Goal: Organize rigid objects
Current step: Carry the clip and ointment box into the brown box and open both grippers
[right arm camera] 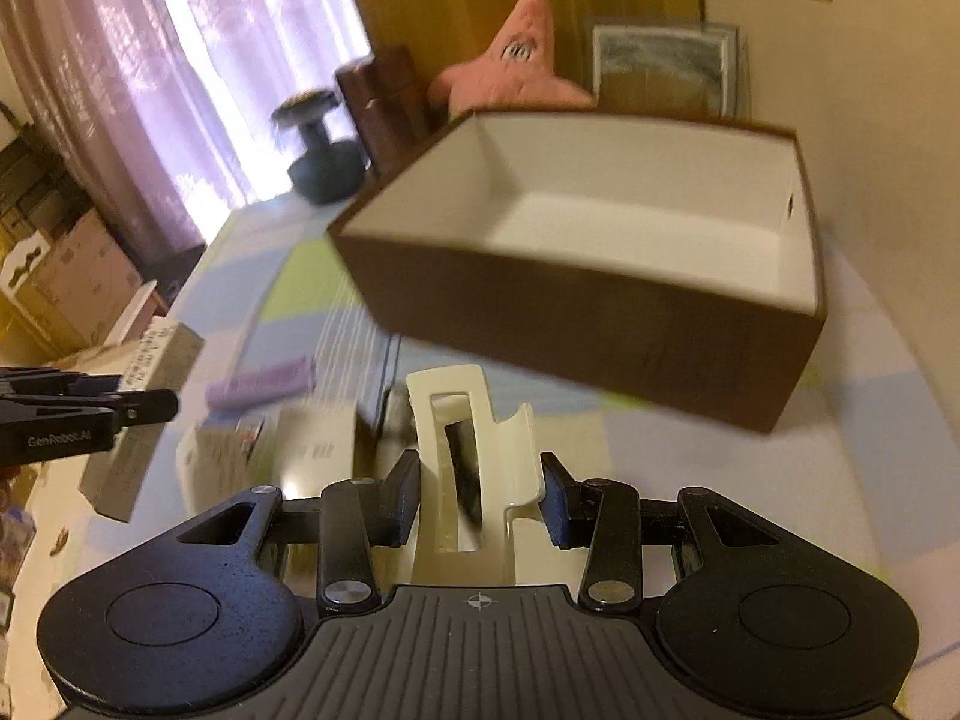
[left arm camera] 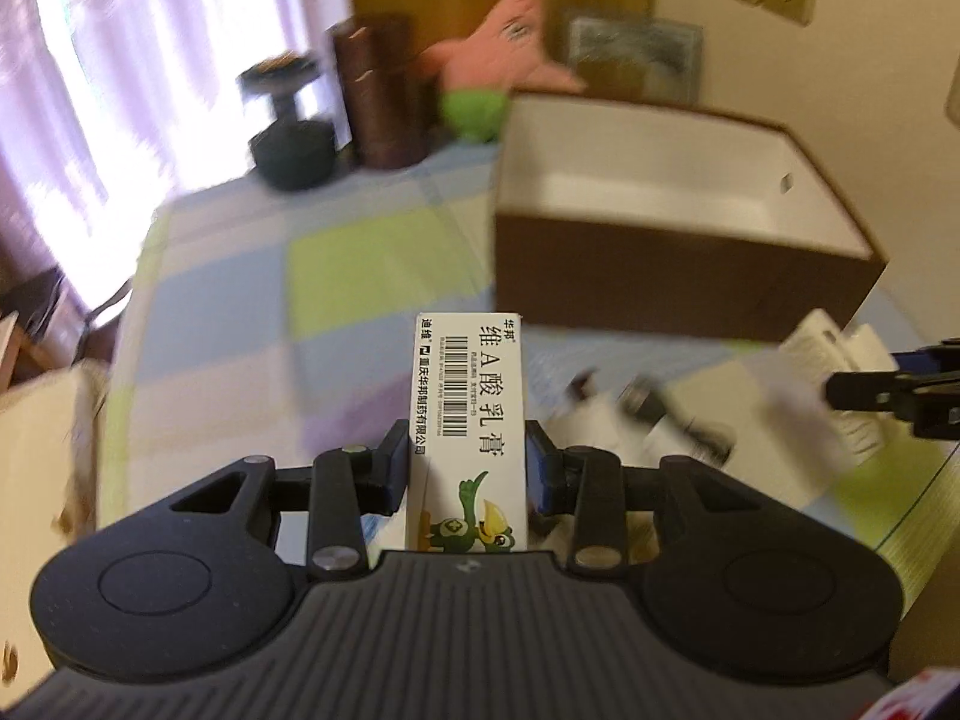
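The left gripper (left arm camera: 468, 468) is clenched on a white medicine carton (left arm camera: 469, 414); its print reads "维A酸乳膏" with a barcode and a green cartoon bird. The carton stands out forward between the pads, above the checked cloth (left arm camera: 336, 276). The right gripper (right arm camera: 480, 495) grasps a cream hair claw clip (right arm camera: 480, 450), pads on both sides. Beyond both lies an open brown box (right arm camera: 588, 324) with white inside. The other gripper, at the right view's left edge, carries the words "GenRobot.AI".

A home bedroom: a checked bedsheet (left arm camera: 336, 276), a pink plush star (right arm camera: 522, 60), purple curtains (right arm camera: 198, 60) and a dumbbell (left arm camera: 288, 120).
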